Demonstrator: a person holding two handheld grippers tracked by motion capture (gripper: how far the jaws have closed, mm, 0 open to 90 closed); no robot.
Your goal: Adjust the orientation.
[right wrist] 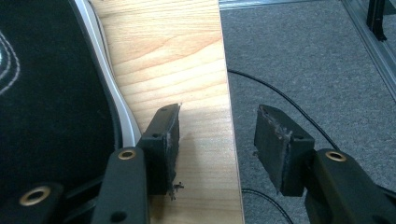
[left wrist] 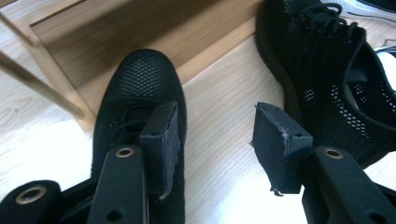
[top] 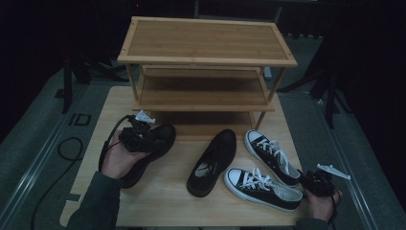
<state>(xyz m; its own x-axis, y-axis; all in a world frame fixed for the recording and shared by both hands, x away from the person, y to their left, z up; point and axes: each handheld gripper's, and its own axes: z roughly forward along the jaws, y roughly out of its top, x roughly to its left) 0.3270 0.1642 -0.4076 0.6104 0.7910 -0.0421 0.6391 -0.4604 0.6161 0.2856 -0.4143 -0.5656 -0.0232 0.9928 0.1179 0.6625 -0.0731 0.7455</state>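
Left gripper [top: 149, 139] hangs over the left black mesh shoe [top: 155, 146], which lies on the bench [top: 163, 201] with its toe at the foot of the bamboo shoe rack [top: 206, 62]. In the left gripper view the jaws stand spread, one pad over the shoe's lacing [left wrist: 135, 116], the other over bare bench; nothing pinched. The shoe looks parked toe-first at the rack so it can slide onto the bottom shelf [top: 206, 125], probably the work in hand. Left hand [top: 117, 160] grips from behind, forearm in from the bottom left, gripper angled forward and down toward the rack.

Middle: second black mesh shoe [top: 213, 163] lies well apart from its mate, toe toward the rack, heel toward the person. Not yet shelved. All three shelves look bare.

Right of it: two black canvas sneakers with white laces [top: 268, 167] side by side on the bench, toes angled left and away from the person.

Far right: right gripper [top: 313, 184] sits at the bench's right front corner, just beside the near sneaker's heel. Jaws spread, empty; between them the bench edge and grey carpet [right wrist: 308, 56]. Right hand [top: 323, 203] low, seemingly parked while the left works.
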